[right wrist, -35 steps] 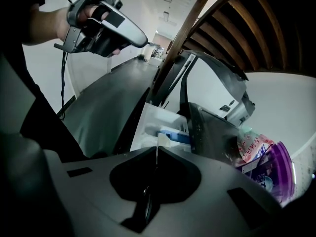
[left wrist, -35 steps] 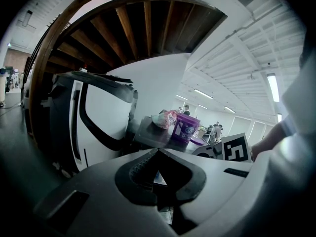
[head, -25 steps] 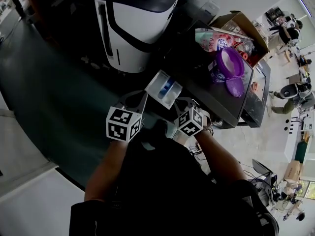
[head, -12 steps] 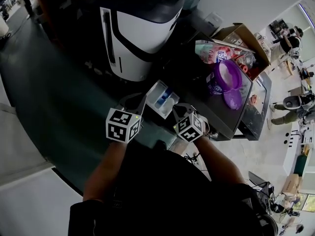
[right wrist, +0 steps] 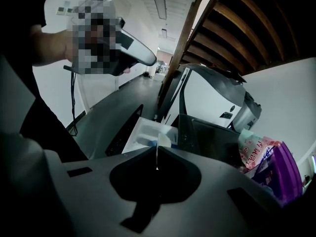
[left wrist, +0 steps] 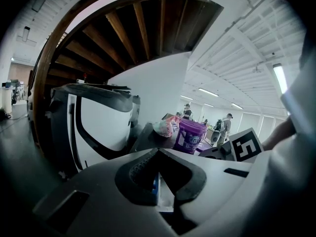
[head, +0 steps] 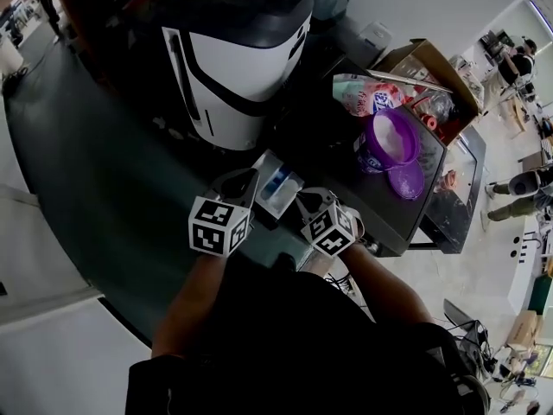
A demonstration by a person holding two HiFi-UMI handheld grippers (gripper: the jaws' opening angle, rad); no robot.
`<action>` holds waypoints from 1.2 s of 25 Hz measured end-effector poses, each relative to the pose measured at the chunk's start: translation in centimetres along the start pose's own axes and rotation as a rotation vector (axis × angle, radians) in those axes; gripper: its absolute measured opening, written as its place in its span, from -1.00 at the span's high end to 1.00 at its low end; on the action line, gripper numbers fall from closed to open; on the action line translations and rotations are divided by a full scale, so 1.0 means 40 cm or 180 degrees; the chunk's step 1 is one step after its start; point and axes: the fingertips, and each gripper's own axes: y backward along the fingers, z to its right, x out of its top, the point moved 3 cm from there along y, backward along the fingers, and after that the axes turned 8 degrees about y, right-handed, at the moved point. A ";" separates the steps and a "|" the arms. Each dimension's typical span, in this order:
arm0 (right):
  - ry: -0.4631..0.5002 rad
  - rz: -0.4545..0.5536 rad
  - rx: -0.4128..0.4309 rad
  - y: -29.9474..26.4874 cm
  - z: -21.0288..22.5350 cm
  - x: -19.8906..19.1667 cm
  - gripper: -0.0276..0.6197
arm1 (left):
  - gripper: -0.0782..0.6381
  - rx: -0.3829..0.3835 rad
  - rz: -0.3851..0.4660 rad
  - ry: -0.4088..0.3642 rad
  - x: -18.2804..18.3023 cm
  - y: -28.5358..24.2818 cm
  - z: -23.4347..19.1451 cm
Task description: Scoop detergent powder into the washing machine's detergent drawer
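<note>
The right tongs (right wrist: pixel 157 149) are clamping a white scoop (right wrist: pixel 163 140) at the edge of the detergent drawer (head: pixel 266 173) at twelve o'clock, apparently to tip powder in, while the left tongs (left wrist: pixel 158 151), closed and empty, are hovering alongside, seemingly ready to steady it.

Two grippers are counted: the left gripper (head: pixel 248 176) and the right gripper (head: pixel 308 199). One washing machine (head: pixel 233 67), one detergent drawer (head: pixel 278 183), one scoop (right wrist: pixel 163 140), one purple tub (head: pixel 389 142), one purple lid (head: pixel 411 180), one cardboard box (head: pixel 428 52) and one printed bag (head: pixel 363 93) are seen.
</note>
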 end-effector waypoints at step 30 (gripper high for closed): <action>-0.0545 0.0161 -0.0231 0.009 0.004 0.044 0.85 | 0.76 -0.0008 0.0060 -0.0216 0.031 0.078 -0.059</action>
